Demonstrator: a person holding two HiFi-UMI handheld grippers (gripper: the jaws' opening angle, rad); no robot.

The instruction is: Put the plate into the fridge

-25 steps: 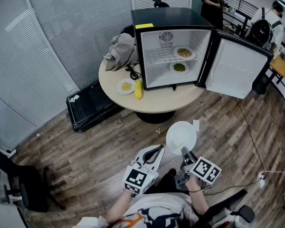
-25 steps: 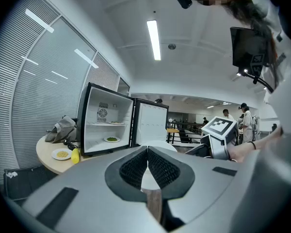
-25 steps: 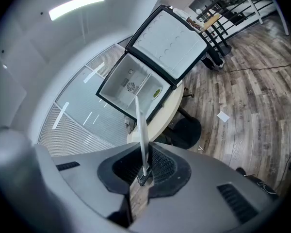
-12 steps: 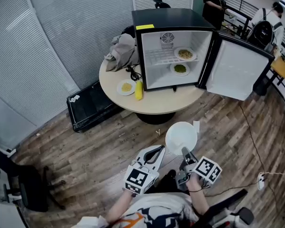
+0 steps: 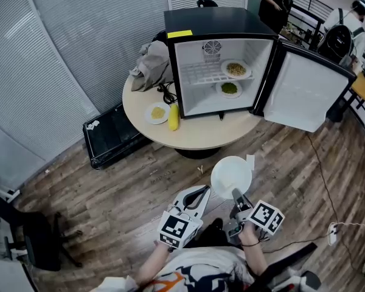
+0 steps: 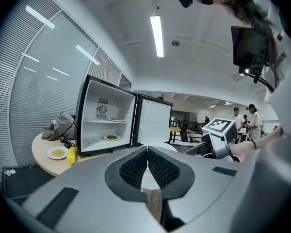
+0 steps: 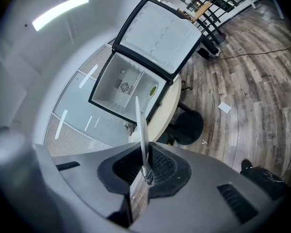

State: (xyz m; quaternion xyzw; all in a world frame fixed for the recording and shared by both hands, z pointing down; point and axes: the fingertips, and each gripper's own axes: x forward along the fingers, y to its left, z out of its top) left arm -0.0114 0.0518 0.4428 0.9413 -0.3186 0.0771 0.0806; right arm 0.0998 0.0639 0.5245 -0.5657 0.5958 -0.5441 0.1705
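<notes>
Over the last second both grippers have barely shifted, while the fridge (image 5: 216, 20) has slid slightly left in the head view. The right hand-held gripper (image 5: 236, 194) is pinched almost closed on the rim of the empty white plate (image 5: 231, 175), held above the floor (image 5: 140, 187), well short of the counter (image 5: 194, 132). The left hand-held gripper (image 5: 202, 191), just beside it, is closed on nothing. The fridge stands open on the counter.

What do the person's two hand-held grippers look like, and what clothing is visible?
Both the left hand-held gripper and the right hand-held gripper have pale grey bodies, black textured pads and a cube with black-and-white square markers. The person wears a white top with orange print.
</notes>
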